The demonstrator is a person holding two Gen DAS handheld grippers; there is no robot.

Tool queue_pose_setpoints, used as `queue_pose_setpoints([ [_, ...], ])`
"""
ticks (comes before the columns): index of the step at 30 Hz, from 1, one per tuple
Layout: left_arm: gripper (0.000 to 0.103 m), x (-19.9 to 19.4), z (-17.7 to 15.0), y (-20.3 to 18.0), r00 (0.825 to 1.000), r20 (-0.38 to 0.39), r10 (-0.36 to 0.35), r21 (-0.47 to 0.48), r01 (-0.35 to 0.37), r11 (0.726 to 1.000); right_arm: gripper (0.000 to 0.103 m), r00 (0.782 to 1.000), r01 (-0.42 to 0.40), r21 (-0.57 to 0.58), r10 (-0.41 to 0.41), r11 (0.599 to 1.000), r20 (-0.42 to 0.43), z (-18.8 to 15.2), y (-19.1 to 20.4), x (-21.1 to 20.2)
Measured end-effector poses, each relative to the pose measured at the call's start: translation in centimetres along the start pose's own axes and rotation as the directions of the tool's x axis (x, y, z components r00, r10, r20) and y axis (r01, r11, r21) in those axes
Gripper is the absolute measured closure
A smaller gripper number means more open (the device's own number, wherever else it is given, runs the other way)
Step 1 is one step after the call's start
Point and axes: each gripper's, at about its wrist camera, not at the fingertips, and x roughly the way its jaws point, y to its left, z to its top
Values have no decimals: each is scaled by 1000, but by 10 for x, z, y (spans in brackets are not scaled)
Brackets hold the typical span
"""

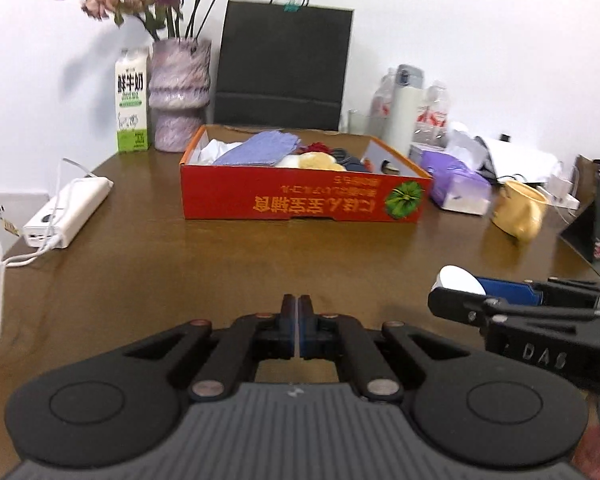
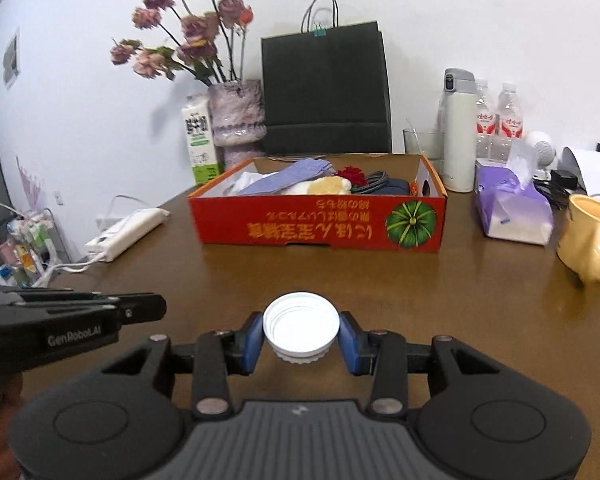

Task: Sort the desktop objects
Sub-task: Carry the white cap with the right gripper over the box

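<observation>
My right gripper [image 2: 301, 338] is shut on a white plastic cap [image 2: 301, 326], open side facing the camera, held above the brown table. In the left wrist view that gripper [image 1: 456, 286] shows at the right with the white cap [image 1: 460, 279] at its tip. My left gripper [image 1: 299, 320] is shut and empty, low over the table's near side; it also shows at the left of the right wrist view [image 2: 156, 308]. A red cardboard box [image 2: 320, 224] [image 1: 300, 196] stands ahead, holding purple cloth, a red flower, cables and other items.
Behind the box stand a milk carton [image 1: 131, 100], a vase of dried flowers [image 1: 179, 92] and a black paper bag [image 1: 282, 68]. A white power strip [image 1: 70, 208] lies left. Right: tissue pack [image 2: 512, 208], yellow mug [image 2: 592, 236], white thermos [image 2: 458, 132], water bottles [image 2: 498, 116].
</observation>
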Motion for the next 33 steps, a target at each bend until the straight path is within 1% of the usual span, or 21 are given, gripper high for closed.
queue_pose_setpoints([
  [1,100,-10,-7,-2,1000,18,5,11,-6,1000,64,1000,-2,12,2,1000,4,-6,1,-9],
  [3,100,-27,-22,-4,999,35,19,11,-19,1000,64,999,-31,20,31,999,11,-17,2,-28],
  [5,100,-38,-35,-5,999,42,20,13,-21,1000,64,998,-45,13,44,999,48,-30,5,-47],
  [7,100,-48,-45,-5,996,78,38,6,-38,999,64,997,-31,-38,34,999,69,-40,13,-61],
  [9,99,-57,-52,-7,985,151,82,-15,-80,997,64,997,-12,-94,19,995,78,-48,22,-68],
  [10,99,-59,-53,-9,982,167,92,-13,-91,996,64,997,-9,-116,18,993,80,-51,26,-71],
  [12,99,-59,-53,-12,983,170,65,4,-67,998,64,997,-9,-140,21,990,78,-57,34,-74],
  [14,99,-61,-54,-14,979,189,75,7,-78,997,64,997,-17,-133,26,991,71,-60,39,-74],
  [17,100,-62,-53,-16,984,165,62,15,-65,998,65,998,-13,-132,21,991,59,-65,45,-72],
  [19,100,-60,-53,-16,987,152,54,23,-59,998,65,997,-40,-117,47,992,63,-66,45,-74],
  [21,100,-59,-54,-17,988,147,51,34,-56,998,65,995,-50,-100,58,994,76,-64,42,-76],
  [23,100,-57,-55,-16,988,150,41,33,-46,998,65,995,-36,-87,44,996,90,-60,38,-76],
  [26,100,-50,-47,-15,988,146,48,41,-54,998,64,993,-20,-67,27,998,112,-47,30,-71],
  [28,100,-46,-35,-10,986,161,45,27,-50,998,64,990,0,-65,10,998,140,-34,22,-69],
  [29,100,-45,-26,-6,982,181,47,9,-49,999,64,987,9,-70,2,997,160,-26,17,-67],
  [31,100,-40,-4,1,972,228,52,1,-54,999,64,979,41,-77,-25,996,200,-8,8,-63],
  [33,100,-33,22,9,962,265,70,-27,-65,997,64,971,64,-87,-42,994,237,15,-2,-58],
])
